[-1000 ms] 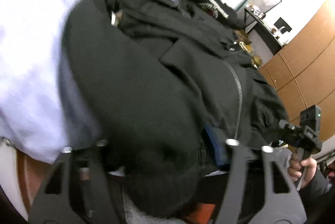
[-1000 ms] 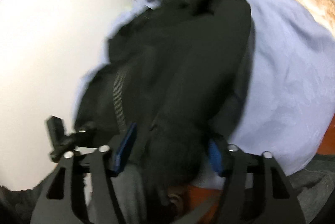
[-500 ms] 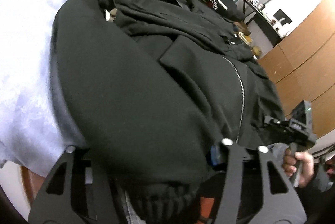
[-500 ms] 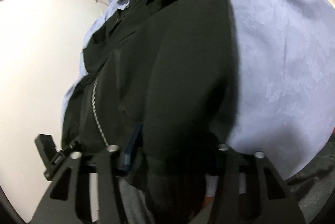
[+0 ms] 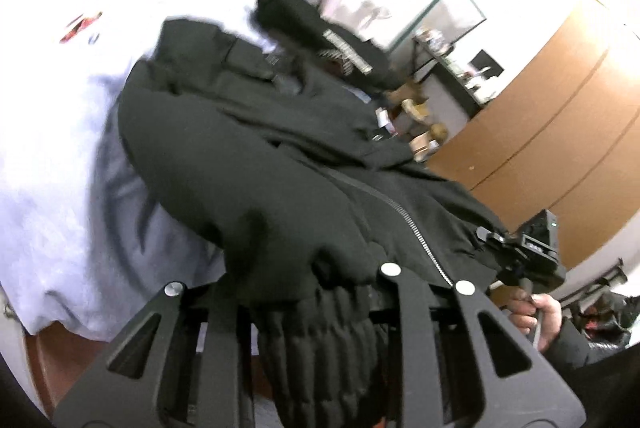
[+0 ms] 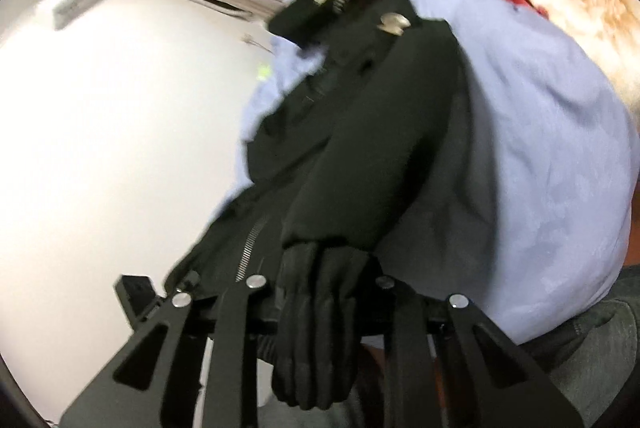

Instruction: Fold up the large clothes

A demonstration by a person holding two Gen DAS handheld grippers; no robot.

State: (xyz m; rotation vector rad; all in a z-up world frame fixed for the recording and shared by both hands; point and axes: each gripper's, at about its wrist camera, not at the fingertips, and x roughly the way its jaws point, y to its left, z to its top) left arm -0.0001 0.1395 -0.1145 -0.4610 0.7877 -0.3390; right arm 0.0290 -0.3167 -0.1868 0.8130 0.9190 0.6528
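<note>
A black zip jacket lies spread on a pale blue bedsheet. My left gripper has the ribbed cuff of one sleeve bunched between its fingers, and its jaws are closing on it. The sleeve rises off the bed from there. In the right wrist view the jacket runs away from me. My right gripper pinches the other sleeve's cuff, its jaws closing too. A hand holding the right gripper shows at the right of the left wrist view.
A second black garment with a white stripe lies at the bed's far end. Wooden wardrobe doors and a cluttered desk stand beyond. A white wall is on the left and a patterned blanket at the far right.
Both grippers have risen and tilted, lifting the sleeves off the bed. The fingers of both have drawn in and now squeeze the cuffs.
</note>
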